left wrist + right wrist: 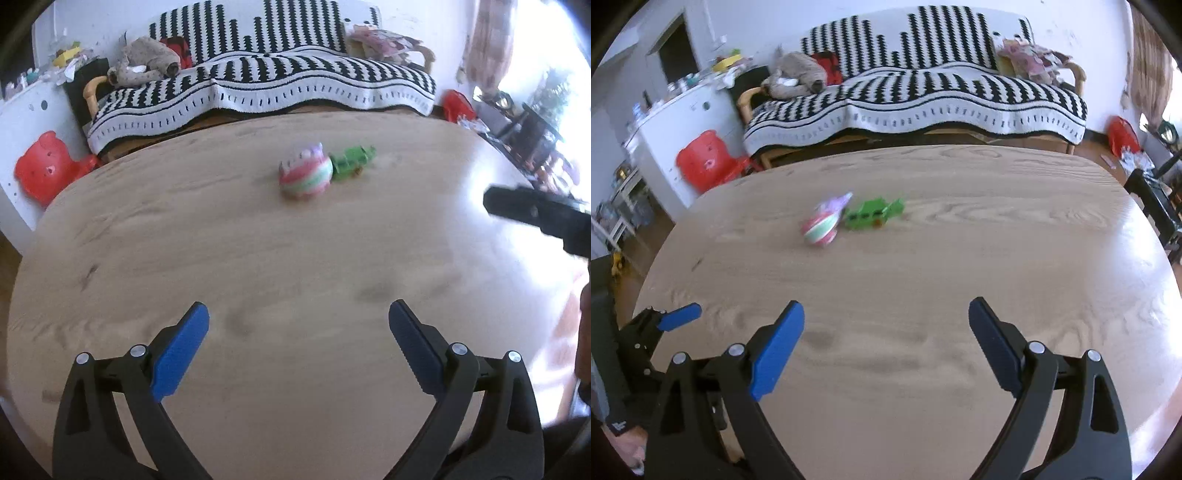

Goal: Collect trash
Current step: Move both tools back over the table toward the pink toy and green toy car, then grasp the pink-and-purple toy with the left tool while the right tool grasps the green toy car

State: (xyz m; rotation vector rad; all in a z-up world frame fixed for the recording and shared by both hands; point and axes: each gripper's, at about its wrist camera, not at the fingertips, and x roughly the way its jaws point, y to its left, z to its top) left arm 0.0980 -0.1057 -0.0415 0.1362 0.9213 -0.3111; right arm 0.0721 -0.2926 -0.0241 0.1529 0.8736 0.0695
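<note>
A crumpled pink, white and green wrapper ball lies on the wooden table, touching a green toy vehicle on its right. Both also show in the right wrist view: the wrapper ball and the green toy. My left gripper is open and empty above the near part of the table, well short of the wrapper. My right gripper is open and empty, also well short of it. The left gripper's blue fingertip shows at the left edge of the right wrist view.
A sofa with a black-and-white blanket stands behind the table, with a plush toy on it. A red bear-shaped stool and a white cabinet stand at the left. Dark chairs stand at the right.
</note>
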